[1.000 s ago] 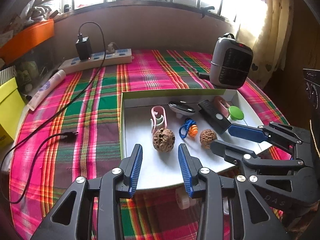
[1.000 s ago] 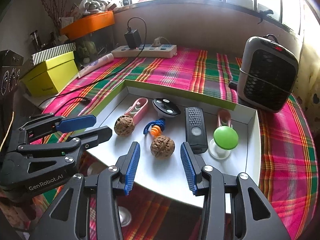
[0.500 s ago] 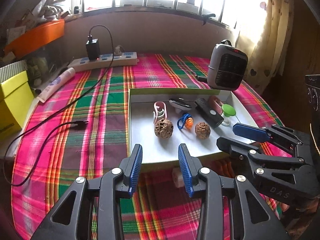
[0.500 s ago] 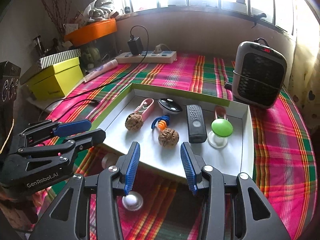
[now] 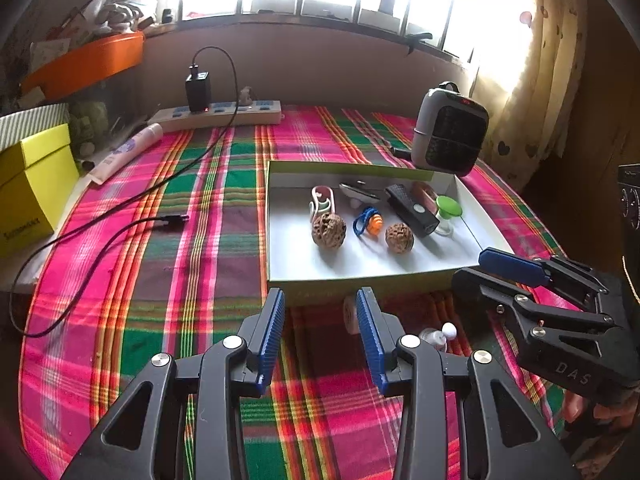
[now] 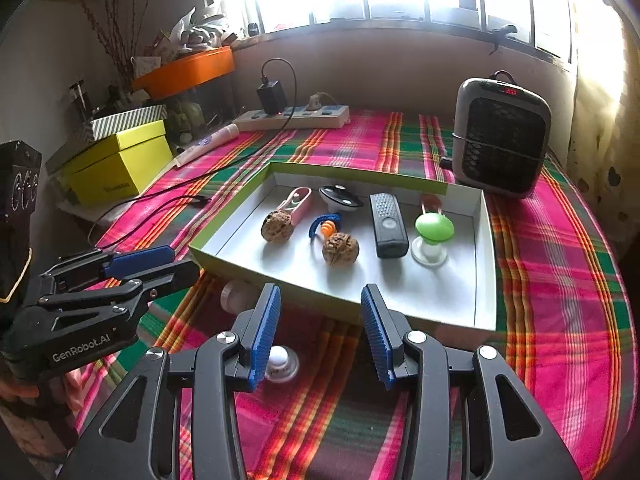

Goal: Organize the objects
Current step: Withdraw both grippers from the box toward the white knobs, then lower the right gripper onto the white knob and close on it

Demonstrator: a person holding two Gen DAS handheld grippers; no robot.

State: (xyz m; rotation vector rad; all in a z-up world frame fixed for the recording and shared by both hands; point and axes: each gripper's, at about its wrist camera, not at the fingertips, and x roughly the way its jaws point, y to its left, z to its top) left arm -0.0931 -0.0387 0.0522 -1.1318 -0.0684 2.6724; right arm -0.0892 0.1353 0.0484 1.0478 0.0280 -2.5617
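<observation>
L to R. Yellow box (image 6: 120, 164) + charger cable (image 5: 120, 216) at table's left edge, out of our way. We hold left gripper (image 5: 320, 330) partly open, nothing btwn jaws, over cloth just short of tray (image 5: 276, 248). In tray: two walnuts (image 5: 329, 230), blue-orange charm (image 5: 370, 222), black remote (image 6: 387, 226), green-top bottle (image 6: 434, 234), laid in rows, prob. sorted. Two small items outside by near wall: pale cap (image 6: 236, 294), white-tip bottle (image 6: 280, 362), prob. next. Right gripper (image 6: 320, 330) partly open, empty, above that bottle. Heater (image 6: 500, 136) far right.
</observation>
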